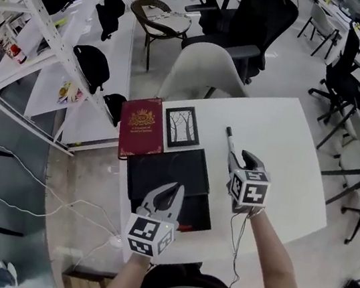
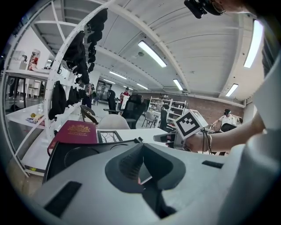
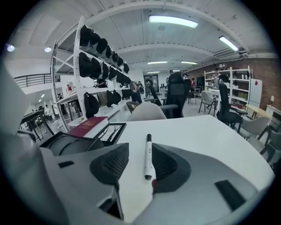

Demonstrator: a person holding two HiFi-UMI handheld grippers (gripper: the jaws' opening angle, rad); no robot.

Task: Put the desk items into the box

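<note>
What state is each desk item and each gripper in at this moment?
left gripper: shut, empty, above the black box.
right gripper: open, marker between its jaws, not gripped.
marker: lying flat on the table.
red book: closed, flat on the table, outside the box.
picture frame: flat, face up, beside the book.
black box: on the table; open or closed unclear.

Grey left gripper (image 1: 172, 193), right gripper (image 1: 240, 162); black-white marker cubes (image 1: 150, 235).

On the table (image 1: 294, 151) the box (image 1: 169, 172) lies near left, the book (image 1: 142, 127) beyond it, the picture frame (image 1: 182, 126) just right of the book, the marker (image 1: 229, 140) farther right
</note>
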